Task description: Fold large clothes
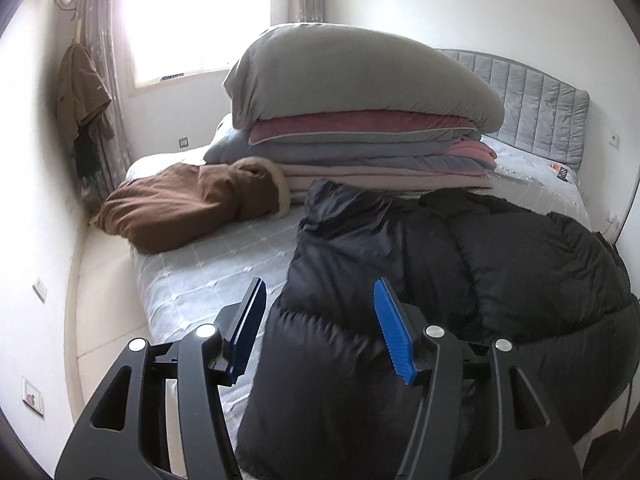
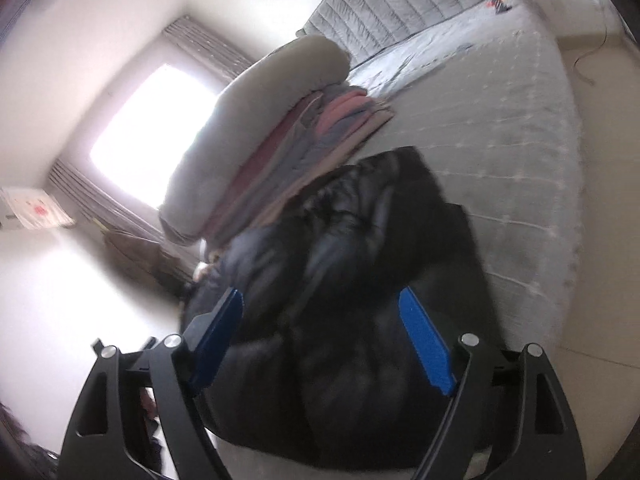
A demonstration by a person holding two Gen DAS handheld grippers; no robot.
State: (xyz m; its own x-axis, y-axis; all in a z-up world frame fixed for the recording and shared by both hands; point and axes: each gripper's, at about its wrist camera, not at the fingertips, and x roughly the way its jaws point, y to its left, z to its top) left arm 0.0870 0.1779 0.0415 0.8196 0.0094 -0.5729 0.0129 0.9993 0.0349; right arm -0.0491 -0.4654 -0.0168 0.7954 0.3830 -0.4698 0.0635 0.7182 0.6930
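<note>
I see the black puffer coat (image 1: 460, 280) lying bunched on the bed (image 1: 208, 276), on its near side, just in front of the stack of folded bedding (image 1: 360, 120) that I use as my landmark. My left hand-held gripper (image 1: 320, 292) hangs over the coat's near left edge with its blue fingers (image 1: 390, 328) spread apart and nothing between them that they press on. In the right wrist view, my right hand-held gripper (image 2: 322, 300) is also spread wide above the coat (image 2: 352, 300), gripping nothing; that view is tilted and blurred. A brown coat with a pale fur trim (image 1: 192, 204) lies to the left of the stack, touching its lower edge. Behind the stack stands the grey padded headboard (image 1: 532, 100), and to its left a bright window (image 1: 192, 20).
</note>
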